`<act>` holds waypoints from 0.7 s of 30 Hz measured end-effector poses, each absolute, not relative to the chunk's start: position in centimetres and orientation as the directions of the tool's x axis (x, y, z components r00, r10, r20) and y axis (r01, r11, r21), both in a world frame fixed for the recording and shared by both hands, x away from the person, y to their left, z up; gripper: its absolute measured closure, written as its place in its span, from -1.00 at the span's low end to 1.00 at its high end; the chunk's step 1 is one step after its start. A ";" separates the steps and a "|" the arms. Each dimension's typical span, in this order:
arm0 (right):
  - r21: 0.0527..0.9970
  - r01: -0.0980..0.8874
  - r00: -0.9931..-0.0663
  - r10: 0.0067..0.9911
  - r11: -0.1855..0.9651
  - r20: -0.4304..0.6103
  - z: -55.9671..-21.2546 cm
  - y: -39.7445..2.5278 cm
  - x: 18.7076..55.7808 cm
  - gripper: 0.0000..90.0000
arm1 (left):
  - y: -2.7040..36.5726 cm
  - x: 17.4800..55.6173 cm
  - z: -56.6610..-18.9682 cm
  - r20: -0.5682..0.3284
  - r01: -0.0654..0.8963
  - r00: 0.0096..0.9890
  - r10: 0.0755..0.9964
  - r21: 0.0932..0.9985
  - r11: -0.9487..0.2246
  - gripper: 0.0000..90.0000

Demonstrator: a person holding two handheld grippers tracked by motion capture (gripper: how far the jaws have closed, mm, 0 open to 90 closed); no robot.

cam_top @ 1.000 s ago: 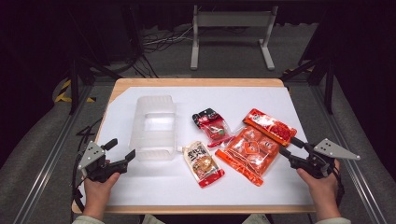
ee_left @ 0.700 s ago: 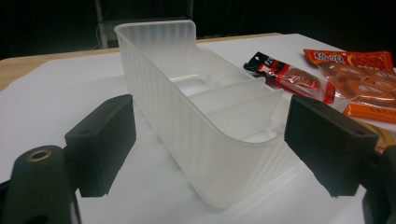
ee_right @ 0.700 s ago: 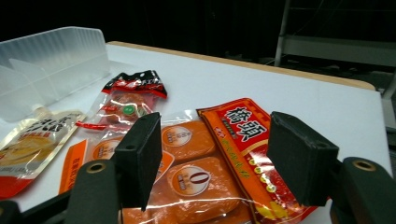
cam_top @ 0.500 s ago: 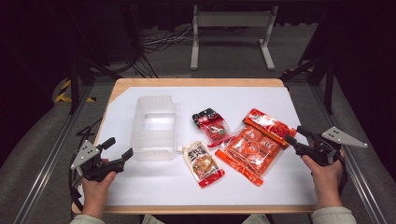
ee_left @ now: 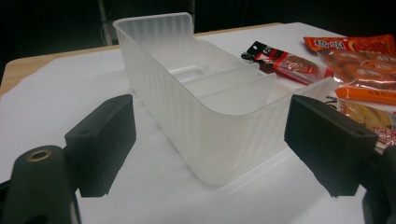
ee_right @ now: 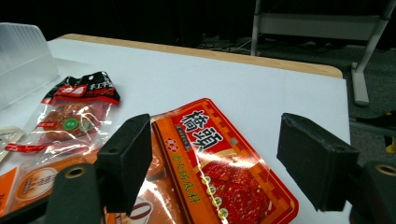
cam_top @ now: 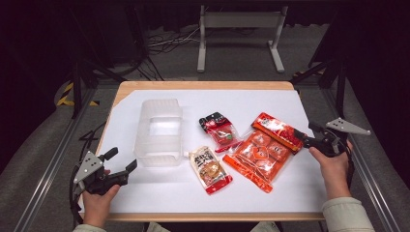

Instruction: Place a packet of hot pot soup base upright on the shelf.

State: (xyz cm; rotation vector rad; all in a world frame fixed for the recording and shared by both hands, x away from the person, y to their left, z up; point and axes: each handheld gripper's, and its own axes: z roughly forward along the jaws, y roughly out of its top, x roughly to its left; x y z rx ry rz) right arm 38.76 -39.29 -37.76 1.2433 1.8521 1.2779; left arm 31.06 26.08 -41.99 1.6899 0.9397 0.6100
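Step in hand: approach. Right gripper [ee_right: 212, 163], jaws wide and empty, hovers over the red snack packet [ee_right: 219, 163] lying atop the orange packet [cam_top: 258, 157]. Left gripper [ee_left: 210, 144], jaws wide and empty, faces the clear bin [ee_left: 201, 98]; next, likely lower and close on the packet edge.

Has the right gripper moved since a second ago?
Yes. The right gripper has lifted and shifted toward the table's far side, now over the red packet's right end rather than nearer the table's front.

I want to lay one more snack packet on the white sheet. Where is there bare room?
Bare sheet lies along the near edge between the left claw and the beige pouch, and across the far side behind the clear bin. The middle right is crowded: the orange packets overlap and reach the right claw.
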 end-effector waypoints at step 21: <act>0.818 0.570 -0.347 0.924 0.071 0.161 -42.5 -41.3 42.8 -0.45 | 26.2 31.1 -42.0 -0.082 0.300 0.558 0.826 0.948 -0.109 -0.59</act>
